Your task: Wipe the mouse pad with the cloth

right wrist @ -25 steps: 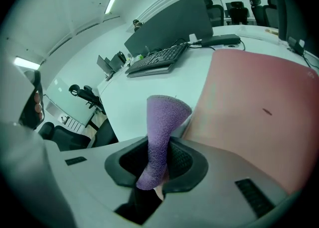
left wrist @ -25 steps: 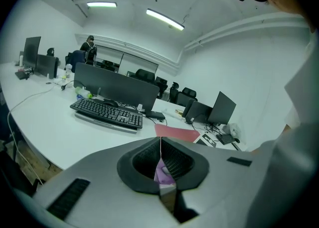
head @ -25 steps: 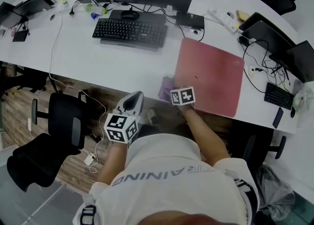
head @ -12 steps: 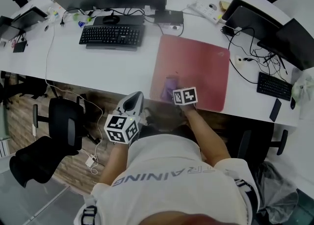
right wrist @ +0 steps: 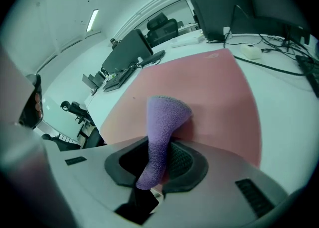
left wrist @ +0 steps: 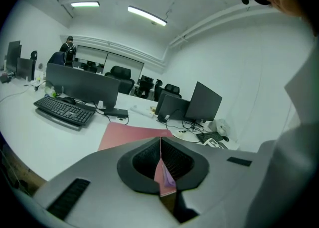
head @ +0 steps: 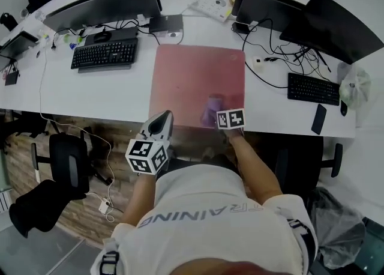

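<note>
A large red mouse pad (head: pixel 192 78) lies on the white desk (head: pixel 120 96), reaching to its near edge. My right gripper (head: pixel 219 114) is shut on a purple cloth (head: pixel 213 107), which rests on the pad's near right part. In the right gripper view the cloth (right wrist: pixel 163 122) stands up from between the jaws and folds over onto the pad (right wrist: pixel 204 85). My left gripper (head: pixel 162 120) hangs off the desk's near edge, left of the cloth, shut on nothing. The left gripper view shows its jaws meeting, with the pad (left wrist: pixel 127 136) beyond them.
Left of the pad sit a black keyboard (head: pixel 103 53) and a monitor (head: pixel 105 3). To its right are a white mouse (head: pixel 259 60), cables, a second keyboard (head: pixel 313 89), a phone (head: pixel 317 119) and dark screens (head: pixel 327 18). An office chair (head: pixel 66 166) stands below the desk edge.
The right gripper has drawn the cloth rightward along the pad's near edge, from its left corner to its right part. The left gripper has kept its place off the desk edge.
</note>
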`<state>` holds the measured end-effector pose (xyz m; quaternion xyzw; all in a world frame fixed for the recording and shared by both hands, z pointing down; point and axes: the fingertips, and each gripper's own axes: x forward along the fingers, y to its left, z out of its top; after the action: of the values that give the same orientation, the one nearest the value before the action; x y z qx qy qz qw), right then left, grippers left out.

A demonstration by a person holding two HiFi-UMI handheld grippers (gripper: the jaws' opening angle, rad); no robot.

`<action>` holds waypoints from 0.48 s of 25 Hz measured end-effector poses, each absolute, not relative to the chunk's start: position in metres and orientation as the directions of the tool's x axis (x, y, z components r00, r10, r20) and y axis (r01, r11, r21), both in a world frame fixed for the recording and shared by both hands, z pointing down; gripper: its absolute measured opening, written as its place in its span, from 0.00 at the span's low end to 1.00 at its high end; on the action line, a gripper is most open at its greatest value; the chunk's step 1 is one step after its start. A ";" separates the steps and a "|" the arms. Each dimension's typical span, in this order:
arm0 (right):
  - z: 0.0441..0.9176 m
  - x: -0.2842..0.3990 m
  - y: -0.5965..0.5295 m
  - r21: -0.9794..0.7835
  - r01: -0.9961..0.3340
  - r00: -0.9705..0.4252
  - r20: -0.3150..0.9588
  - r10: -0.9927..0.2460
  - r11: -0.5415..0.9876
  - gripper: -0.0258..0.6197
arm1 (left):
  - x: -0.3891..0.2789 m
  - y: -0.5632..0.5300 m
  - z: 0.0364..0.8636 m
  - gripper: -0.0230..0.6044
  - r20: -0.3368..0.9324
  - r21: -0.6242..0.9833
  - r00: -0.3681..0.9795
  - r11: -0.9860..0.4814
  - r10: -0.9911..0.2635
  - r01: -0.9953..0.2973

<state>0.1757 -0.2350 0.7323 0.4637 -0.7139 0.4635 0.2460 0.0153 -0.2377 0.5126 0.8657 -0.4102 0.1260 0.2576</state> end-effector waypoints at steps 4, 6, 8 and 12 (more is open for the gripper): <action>0.732 0.228 -0.219 -0.417 -0.904 -0.413 0.788 -0.456 0.097 0.19 | 0.054 -0.231 0.514 0.09 0.419 0.350 0.655 -0.554 -0.629 -0.755; 0.732 0.252 -0.210 -0.410 -0.909 -0.394 0.792 -0.467 0.071 0.19 | 0.071 -0.229 0.513 0.09 0.410 0.351 0.669 -0.570 -0.620 -0.743; 0.732 0.274 -0.203 -0.407 -0.913 -0.375 0.793 -0.480 0.041 0.19 | 0.085 -0.228 0.512 0.09 0.402 0.347 0.683 -0.589 -0.610 -0.730; 0.732 0.315 -0.187 -0.390 -0.921 -0.326 0.801 -0.503 -0.025 0.19 | 0.109 -0.228 0.507 0.09 0.385 0.338 0.710 -0.625 -0.590 -0.703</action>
<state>0.3146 -0.1871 0.7315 0.5370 -0.6625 0.4733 0.2208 0.1088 -0.2283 0.5070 0.8935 -0.3619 0.1191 0.2376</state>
